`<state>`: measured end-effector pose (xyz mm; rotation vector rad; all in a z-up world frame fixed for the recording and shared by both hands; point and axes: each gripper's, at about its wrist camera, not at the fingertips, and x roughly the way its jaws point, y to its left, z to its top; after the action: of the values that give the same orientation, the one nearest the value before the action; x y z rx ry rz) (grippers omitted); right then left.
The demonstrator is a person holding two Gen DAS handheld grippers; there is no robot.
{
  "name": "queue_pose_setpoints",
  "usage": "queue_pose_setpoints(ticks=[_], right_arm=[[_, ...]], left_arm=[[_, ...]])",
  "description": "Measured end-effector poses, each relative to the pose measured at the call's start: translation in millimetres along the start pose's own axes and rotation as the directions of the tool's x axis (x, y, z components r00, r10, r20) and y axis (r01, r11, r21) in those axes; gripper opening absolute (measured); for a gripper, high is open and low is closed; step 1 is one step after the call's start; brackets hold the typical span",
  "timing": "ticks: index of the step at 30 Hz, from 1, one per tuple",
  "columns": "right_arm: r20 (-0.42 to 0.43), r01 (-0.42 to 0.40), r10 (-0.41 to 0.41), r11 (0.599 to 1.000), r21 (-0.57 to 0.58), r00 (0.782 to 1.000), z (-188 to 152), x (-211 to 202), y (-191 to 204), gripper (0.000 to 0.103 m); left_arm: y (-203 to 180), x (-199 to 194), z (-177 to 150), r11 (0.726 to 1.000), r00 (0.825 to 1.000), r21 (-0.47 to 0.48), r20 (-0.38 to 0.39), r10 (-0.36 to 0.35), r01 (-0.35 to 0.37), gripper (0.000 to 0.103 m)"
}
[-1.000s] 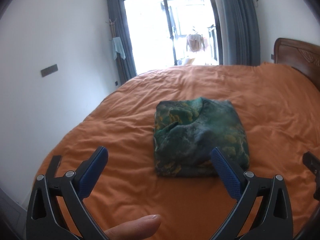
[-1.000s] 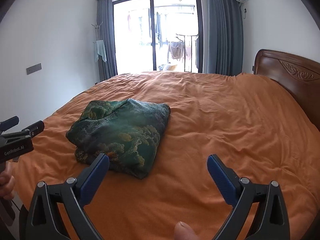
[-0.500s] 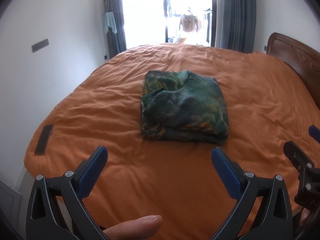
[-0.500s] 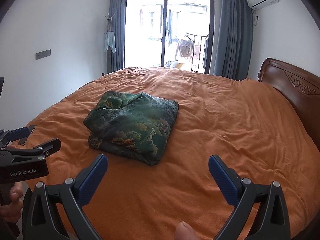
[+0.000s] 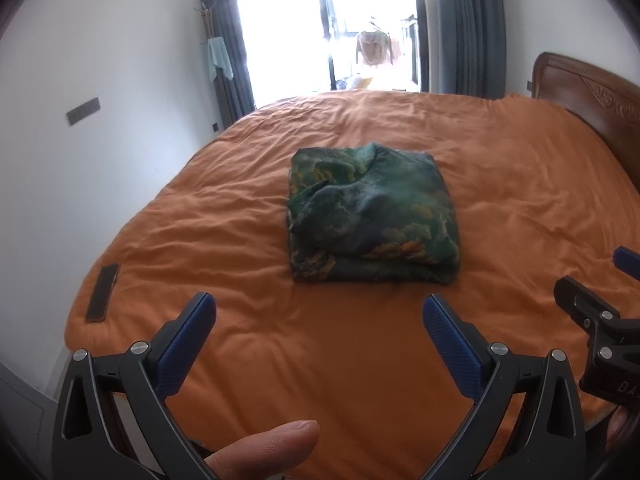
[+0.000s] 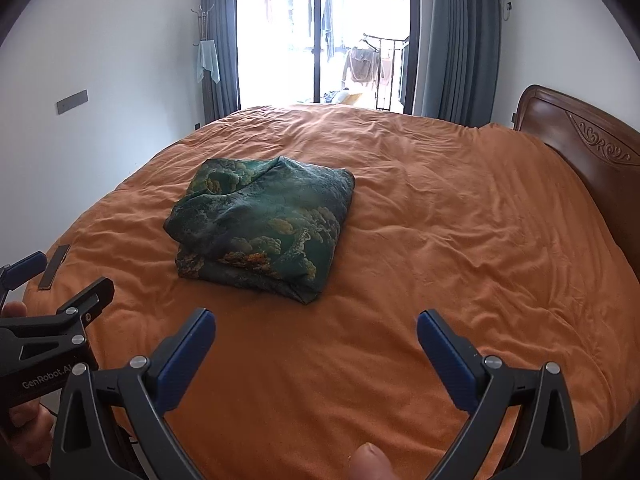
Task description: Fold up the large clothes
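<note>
A green patterned garment [image 5: 372,212] lies folded into a compact square on the orange bedspread [image 5: 520,200], near the bed's middle. It also shows in the right wrist view [image 6: 264,224], left of centre. My left gripper [image 5: 318,320] is open and empty, held back from the garment's near edge. My right gripper [image 6: 316,332] is open and empty, also short of the garment and to its right. The left gripper shows at the left edge of the right wrist view [image 6: 52,304].
A dark phone [image 5: 103,292] lies flat near the bed's left front corner. A carved wooden headboard [image 6: 580,148] stands on the right. A white wall runs along the left, and a glass balcony door with grey curtains [image 6: 460,40] is at the far end.
Both grippers have drawn back from the folded garment and risen, so it looks smaller and farther. The phone at the bed's corner has come into view. The garment has not moved.
</note>
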<state>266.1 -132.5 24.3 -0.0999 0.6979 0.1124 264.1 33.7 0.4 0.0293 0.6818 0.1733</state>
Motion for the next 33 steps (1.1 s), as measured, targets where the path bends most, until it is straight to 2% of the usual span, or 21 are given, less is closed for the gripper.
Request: queue_pose_setpoints(ticks=[4,17,33], right_arm=[[0.007,0.01,-0.01,1.0,-0.011,1.0,2,-3,1,0.102],[0.029,0.016,-0.015,0.998,-0.066,0.999,5,-13,23,0.102],[0.007,0.019,-0.019,0.999,-0.04,1.0,6,-14,19,0.102]], left_arm=[[3,2,1,0.999,0.999,-0.027,-0.025,-0.034,0.033,0.102],[4,6,3,0.999,0.999,-0.028,-0.039,-0.027,0.026,0.102],[-3,2,4,0.999,0.999,-0.014,-0.027,-0.033,0.033,0.102]])
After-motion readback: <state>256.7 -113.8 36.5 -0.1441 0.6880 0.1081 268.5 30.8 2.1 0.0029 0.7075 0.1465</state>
